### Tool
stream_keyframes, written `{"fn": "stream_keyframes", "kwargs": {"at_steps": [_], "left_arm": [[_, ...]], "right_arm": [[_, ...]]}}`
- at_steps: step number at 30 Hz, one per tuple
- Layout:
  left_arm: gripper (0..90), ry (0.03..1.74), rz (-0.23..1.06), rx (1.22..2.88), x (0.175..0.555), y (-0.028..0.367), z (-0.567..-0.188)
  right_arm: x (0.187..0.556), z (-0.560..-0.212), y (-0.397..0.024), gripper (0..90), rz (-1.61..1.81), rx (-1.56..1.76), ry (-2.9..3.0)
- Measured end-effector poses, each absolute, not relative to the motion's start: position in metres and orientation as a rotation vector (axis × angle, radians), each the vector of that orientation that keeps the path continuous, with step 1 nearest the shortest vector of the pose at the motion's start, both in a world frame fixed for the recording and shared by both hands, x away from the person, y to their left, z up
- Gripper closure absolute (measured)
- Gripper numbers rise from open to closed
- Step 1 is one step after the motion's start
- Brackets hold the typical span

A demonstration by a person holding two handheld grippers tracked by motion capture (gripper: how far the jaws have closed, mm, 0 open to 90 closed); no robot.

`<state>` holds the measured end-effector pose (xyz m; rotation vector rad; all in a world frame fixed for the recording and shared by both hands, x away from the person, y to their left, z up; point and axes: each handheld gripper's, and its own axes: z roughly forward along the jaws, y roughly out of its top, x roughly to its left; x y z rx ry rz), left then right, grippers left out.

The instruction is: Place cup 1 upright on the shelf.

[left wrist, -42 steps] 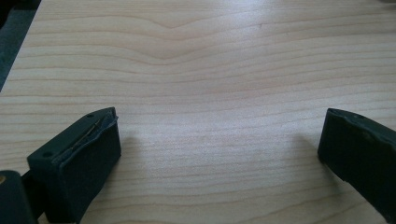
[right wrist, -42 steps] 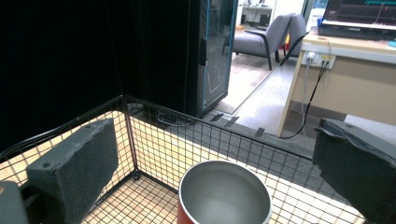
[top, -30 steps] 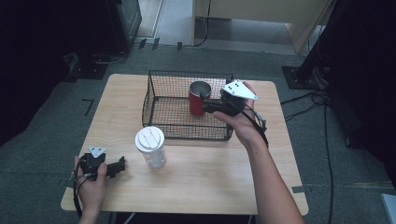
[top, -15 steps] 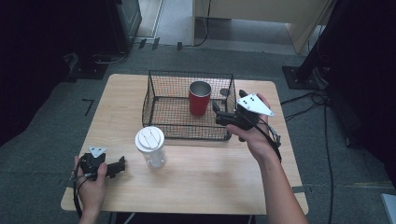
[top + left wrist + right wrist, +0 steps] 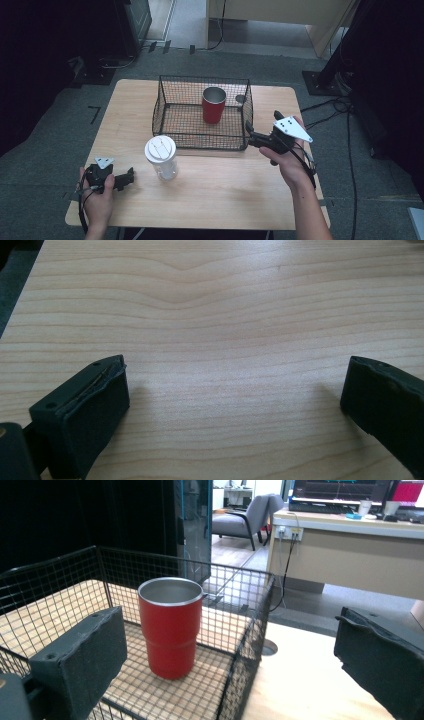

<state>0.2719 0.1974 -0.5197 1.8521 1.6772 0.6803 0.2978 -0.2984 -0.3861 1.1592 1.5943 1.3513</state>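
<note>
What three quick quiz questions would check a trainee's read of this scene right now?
1. True or false: the red cup stands upright inside the wire basket.
2. Which gripper is nearer the basket: A left, B right?
3. What stands on the table just in front of the basket?

Key: 1 true. 2 B, the right gripper, open beside the basket's corner; the left gripper is open near the table's front edge. 3 the clear lidded cup.

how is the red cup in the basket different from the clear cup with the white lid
The red cup stands inside the wire basket, while the clear cup stands on the bare table in front of the basket. The red cup is opaque with an open top and a metal inside; the clear cup is see-through and closed by a white lid. Both stand upright, and neither gripper holds them.
</note>
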Motion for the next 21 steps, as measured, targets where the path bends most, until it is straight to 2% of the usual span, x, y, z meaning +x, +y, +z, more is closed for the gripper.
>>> {"fn": "stream_keyframes", "kwargs": {"at_steps": [21], "left_arm": [[0.0, 1.677, 0.681, 1.851, 0.272, 0.197, -0.52]], "right_arm": [[0.255, -0.429, -0.332, 3.0, 1.326, 1.244, 1.584]]}}
